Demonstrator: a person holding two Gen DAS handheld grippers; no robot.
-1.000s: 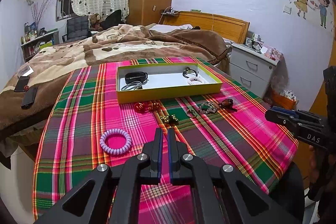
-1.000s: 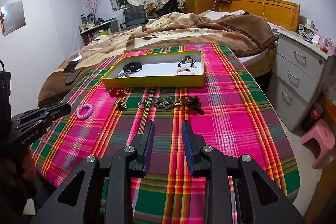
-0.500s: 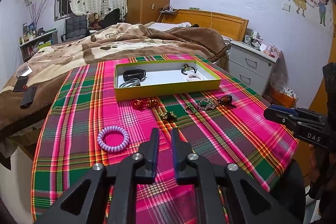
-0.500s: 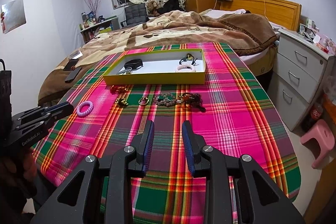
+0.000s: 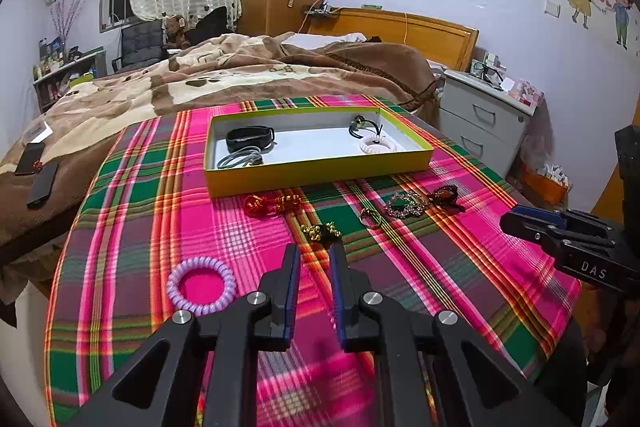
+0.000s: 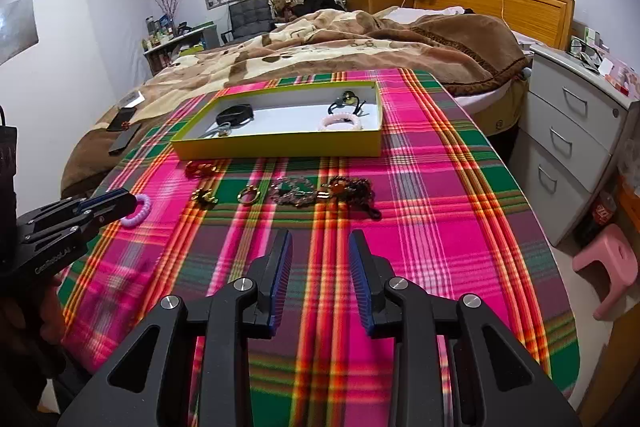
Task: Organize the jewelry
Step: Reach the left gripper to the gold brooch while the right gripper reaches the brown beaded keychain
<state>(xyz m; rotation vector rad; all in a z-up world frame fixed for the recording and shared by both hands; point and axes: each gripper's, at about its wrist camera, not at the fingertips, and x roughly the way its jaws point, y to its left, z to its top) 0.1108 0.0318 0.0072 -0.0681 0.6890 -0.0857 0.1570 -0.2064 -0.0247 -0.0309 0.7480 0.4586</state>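
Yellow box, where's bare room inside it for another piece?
The yellow box has a bare white middle, between the black band with the grey loop at one end and the white coil tie with the dark hair tie at the other.

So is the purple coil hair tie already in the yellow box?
No: the purple coil hair tie lies on the plaid cloth, well in front of the yellow box and apart from it.
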